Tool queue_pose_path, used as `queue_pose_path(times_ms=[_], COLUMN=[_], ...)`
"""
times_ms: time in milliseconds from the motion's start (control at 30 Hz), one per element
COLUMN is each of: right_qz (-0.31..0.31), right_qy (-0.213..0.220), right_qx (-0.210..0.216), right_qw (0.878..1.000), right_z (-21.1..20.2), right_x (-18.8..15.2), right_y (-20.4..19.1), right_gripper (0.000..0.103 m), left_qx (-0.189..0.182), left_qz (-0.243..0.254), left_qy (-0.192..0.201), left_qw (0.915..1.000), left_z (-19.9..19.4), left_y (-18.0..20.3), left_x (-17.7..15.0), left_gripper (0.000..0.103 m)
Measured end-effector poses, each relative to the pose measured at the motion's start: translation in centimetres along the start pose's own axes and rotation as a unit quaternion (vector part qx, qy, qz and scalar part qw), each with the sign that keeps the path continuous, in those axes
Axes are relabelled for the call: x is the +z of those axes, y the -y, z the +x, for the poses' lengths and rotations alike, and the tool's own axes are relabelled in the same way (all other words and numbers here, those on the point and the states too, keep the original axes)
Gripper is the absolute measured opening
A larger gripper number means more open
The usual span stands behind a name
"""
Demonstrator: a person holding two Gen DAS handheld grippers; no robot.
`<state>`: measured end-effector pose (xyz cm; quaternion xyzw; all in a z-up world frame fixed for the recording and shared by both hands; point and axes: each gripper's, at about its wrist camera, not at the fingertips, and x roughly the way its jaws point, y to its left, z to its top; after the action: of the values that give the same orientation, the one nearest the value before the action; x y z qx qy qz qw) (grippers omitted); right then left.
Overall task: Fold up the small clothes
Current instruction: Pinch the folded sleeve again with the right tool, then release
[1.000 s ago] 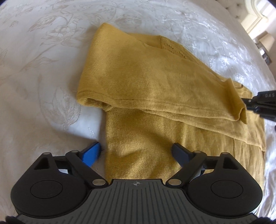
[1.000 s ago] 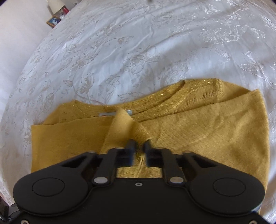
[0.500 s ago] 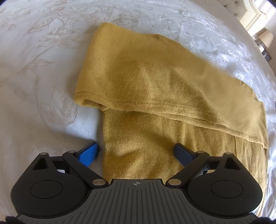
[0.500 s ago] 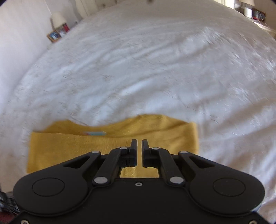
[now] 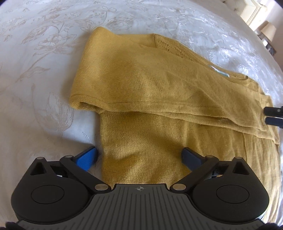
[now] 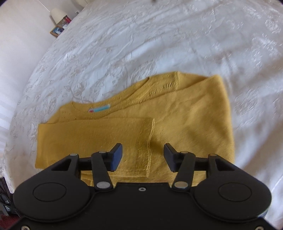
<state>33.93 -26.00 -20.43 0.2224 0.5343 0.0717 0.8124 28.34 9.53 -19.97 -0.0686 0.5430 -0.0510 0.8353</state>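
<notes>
Mustard knit sweater (image 5: pixel 159 92) lies flat on the bed's white embroidered bedspread (image 5: pixel 39 70), straight ahead of both your grippers. Your left gripper (image 5: pixel 139 157) is spread wide, jaws just been opening further, nothing pinched; the sweater's lower left corner sits between its blue-padded fingers (image 5: pixel 86 157), left pad over bare bedspread, right pad over knit. One sleeve is folded across the body just beyond that gripper. Right of it, your right gripper (image 6: pixel 143 155) has its jaws about half apart, just been opening, gripping nothing; the other sleeve's cuff (image 6: pixel 145 145) lies loose on the sweater between the pads, touching neither. Collar label (image 6: pixel 99 108) is ahead and left of the right gripper. Lamp (image 6: pixel 57 15) and picture frame (image 6: pixel 57 31) sit far off, upper left.
</notes>
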Motion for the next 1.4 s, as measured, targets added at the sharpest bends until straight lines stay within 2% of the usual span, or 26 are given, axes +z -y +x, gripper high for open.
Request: queue_pose_path(times_ms=[100, 167, 200, 233, 333, 433, 533, 667, 767, 867, 1033, 1133, 1300, 1400], right_qz=[0.002, -0.002, -0.008, -0.017, -0.043, -0.044, -0.028, -0.029, -0.029, -0.037, -0.047, -0.041, -0.017, -0.020], right_qy=[-0.003, -0.003, -0.008, -0.012, 0.014, 0.069, 0.104, 0.074, 0.054, 0.048, 0.044, 0.036, 0.026, 0.014], right_qx=[0.000, 0.005, 0.002, -0.002, 0.017, 0.042, 0.023, -0.046, -0.058, -0.052, -0.056, -0.069, -0.094, -0.105], right_qw=[1.000, 1.000, 1.000, 1.000, 0.999, 0.996, 0.994, 0.996, 0.996, 0.997, 0.996, 0.996, 0.995, 0.994], right_z=[0.9, 1.0, 1.0, 1.0, -0.8, -5.0, -7.9, -6.8, -5.5, -5.1, -4.6, -4.2, -3.9, -3.3], right_x=[0.0, 0.2, 0.3, 0.4, 0.7, 1.3, 2.1, 2.6, 2.6, 2.5, 1.8, 1.4, 0.9, 0.6], right_y=[-0.5, -1.0, -1.4, -1.8, -3.3, -4.0, -2.7, 0.5, 1.6, 1.2, 0.8, 1.4, 3.2, 3.7], right_gripper=[0.061, 0.057, 0.043, 0.013, 0.014, 0.014, 0.014, 0.014, 0.014, 0.014, 0.015, 0.015, 0.015, 0.015], left_qx=[-0.003, -0.004, -0.005, -0.005, -0.004, -0.009, -0.003, 0.018, 0.032, 0.037, 0.046, 0.050, 0.056, 0.082], left_qz=[0.002, 0.004, 0.006, 0.006, 0.008, 0.005, -0.005, -0.015, -0.009, -0.001, 0.039, 0.063, 0.060, 0.066], left_qy=[0.008, 0.013, 0.015, 0.016, 0.017, 0.013, 0.016, 0.027, 0.024, 0.025, 0.093, 0.111, 0.095, 0.056], left_qw=[1.0000, 0.9999, 0.9999, 0.9998, 0.9998, 0.9999, 0.9999, 0.9993, 0.9992, 0.9990, 0.9938, 0.9905, 0.9920, 0.9929], left_z=[-0.2, -0.3, -0.3, -0.3, -0.4, -0.7, -1.4, -1.8, -1.9, -2.7, -5.6, -5.4, -2.6, -0.4], left_y=[-0.1, -0.2, -0.2, -0.1, 0.0, -0.1, -0.5, -1.0, -1.1, -1.0, 0.5, 1.3, 1.4, 0.5], left_x=[-0.3, -0.5, -0.5, -0.6, -0.6, -0.3, -0.1, 0.1, 0.4, 0.9, 2.8, 4.8, 7.3, 7.5], left_gripper=[0.103, 0.103, 0.103, 0.103, 0.103, 0.103, 0.103, 0.103, 0.103, 0.102, 0.102, 0.103, 0.103, 0.102])
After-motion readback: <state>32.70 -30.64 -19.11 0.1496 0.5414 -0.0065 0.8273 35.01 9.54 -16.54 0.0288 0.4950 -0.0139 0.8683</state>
